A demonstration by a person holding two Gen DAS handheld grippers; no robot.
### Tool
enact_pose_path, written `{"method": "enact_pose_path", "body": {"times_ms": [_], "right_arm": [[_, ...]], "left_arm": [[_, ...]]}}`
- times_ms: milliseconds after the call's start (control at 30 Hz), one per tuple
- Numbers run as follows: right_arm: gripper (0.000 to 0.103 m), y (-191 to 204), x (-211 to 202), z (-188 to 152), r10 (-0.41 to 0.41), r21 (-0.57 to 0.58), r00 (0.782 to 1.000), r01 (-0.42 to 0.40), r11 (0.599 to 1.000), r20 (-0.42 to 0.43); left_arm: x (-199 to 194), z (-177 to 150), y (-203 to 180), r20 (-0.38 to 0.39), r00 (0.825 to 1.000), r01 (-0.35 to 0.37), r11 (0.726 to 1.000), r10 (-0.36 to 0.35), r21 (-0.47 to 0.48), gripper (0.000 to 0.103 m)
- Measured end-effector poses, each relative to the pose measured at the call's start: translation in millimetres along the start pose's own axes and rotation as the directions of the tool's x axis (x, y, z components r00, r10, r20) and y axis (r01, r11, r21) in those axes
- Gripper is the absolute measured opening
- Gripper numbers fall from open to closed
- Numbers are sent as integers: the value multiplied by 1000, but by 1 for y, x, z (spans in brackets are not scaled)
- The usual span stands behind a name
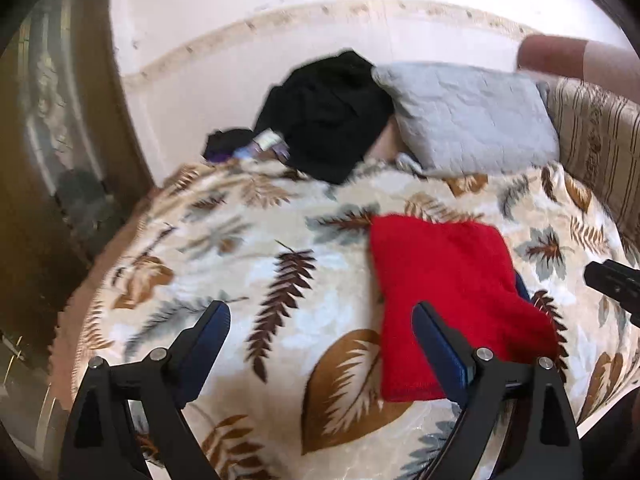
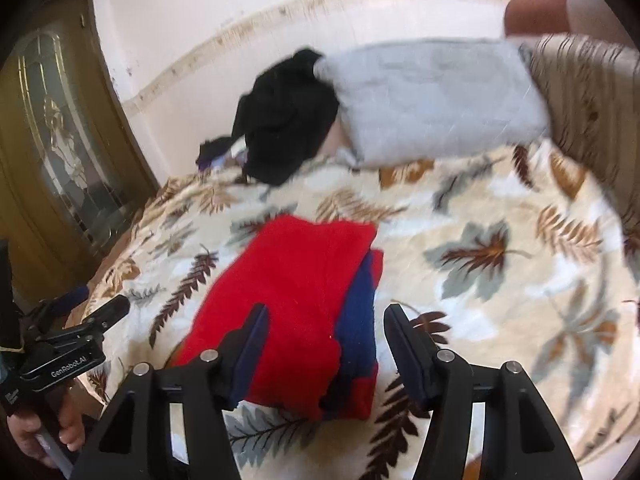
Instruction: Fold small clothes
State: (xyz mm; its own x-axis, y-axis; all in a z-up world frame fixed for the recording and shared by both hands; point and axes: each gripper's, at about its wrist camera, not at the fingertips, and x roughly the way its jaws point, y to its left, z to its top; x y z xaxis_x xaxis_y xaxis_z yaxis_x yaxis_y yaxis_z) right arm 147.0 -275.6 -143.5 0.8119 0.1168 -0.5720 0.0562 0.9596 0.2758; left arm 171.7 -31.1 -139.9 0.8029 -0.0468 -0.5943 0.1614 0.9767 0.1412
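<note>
A folded red garment (image 1: 452, 292) with a blue part (image 2: 356, 320) showing along its right side lies flat on the leaf-patterned blanket (image 1: 248, 240). In the left wrist view my left gripper (image 1: 320, 320) stands wide open over bare blanket, just left of the garment, with its right finger in front of the garment's lower left edge. In the right wrist view my right gripper (image 2: 326, 312) hovers open above the near end of the garment (image 2: 296, 280), and its pads do not press on the cloth. A hand (image 2: 40, 432) holds the left gripper (image 2: 100, 316) at the left edge.
A heap of black clothes (image 1: 328, 116) and a grey pillow (image 1: 468, 116) lie at the far side against the white wall. A striped cushion (image 1: 600, 140) sits at the right. A wooden door with glass (image 2: 52, 140) stands to the left, past the blanket's edge.
</note>
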Motion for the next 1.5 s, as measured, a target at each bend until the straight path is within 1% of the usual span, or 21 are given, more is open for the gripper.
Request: {"method": "enact_pose_path", "body": {"times_ms": [67,100,233,367,467,600,700,867,1100,1267,1500], "right_arm": [[65,5,-21,2,-8,-11,999,8,1000,34],[67,9,-32,3,-12,-20,999,13,1000,49],[67,24,-67,4,-23,-51,995,28,998,93],[68,36,-94,6,-22,-71,992,31,997,123],[68,43,-111,7,-30,-79,989,42,996,146],[68,49,-132,9,-26,-87,985,41,995,168],[68,52,-145,10,-24,-87,983,40,995,182],[68,53,-161,11,-20,-83,980,37,996,199],[68,51,-183,9,-13,-79,974,32,996,226],[68,48,-193,8,-6,-78,974,24,997,228],[68,45,-197,9,2,-81,975,16,997,222]], "left_arm": [[-15,0,5,13,1000,-11,1000,11,-11,92],[-22,1,8,21,1000,-19,1000,19,-14,92],[-49,5,16,64,996,-59,997,61,-39,92],[-73,10,19,97,991,-86,995,91,-51,93],[-90,14,21,122,988,-91,995,96,-52,93],[-114,20,20,171,979,-105,993,113,-55,93],[-130,24,19,197,974,-99,993,109,-57,93],[-148,30,18,209,975,-69,996,80,-62,93],[-169,35,11,230,971,-64,997,73,-46,93],[-179,37,2,248,967,-51,998,57,-28,93],[-182,38,-4,237,971,-37,999,43,-27,93]]}}
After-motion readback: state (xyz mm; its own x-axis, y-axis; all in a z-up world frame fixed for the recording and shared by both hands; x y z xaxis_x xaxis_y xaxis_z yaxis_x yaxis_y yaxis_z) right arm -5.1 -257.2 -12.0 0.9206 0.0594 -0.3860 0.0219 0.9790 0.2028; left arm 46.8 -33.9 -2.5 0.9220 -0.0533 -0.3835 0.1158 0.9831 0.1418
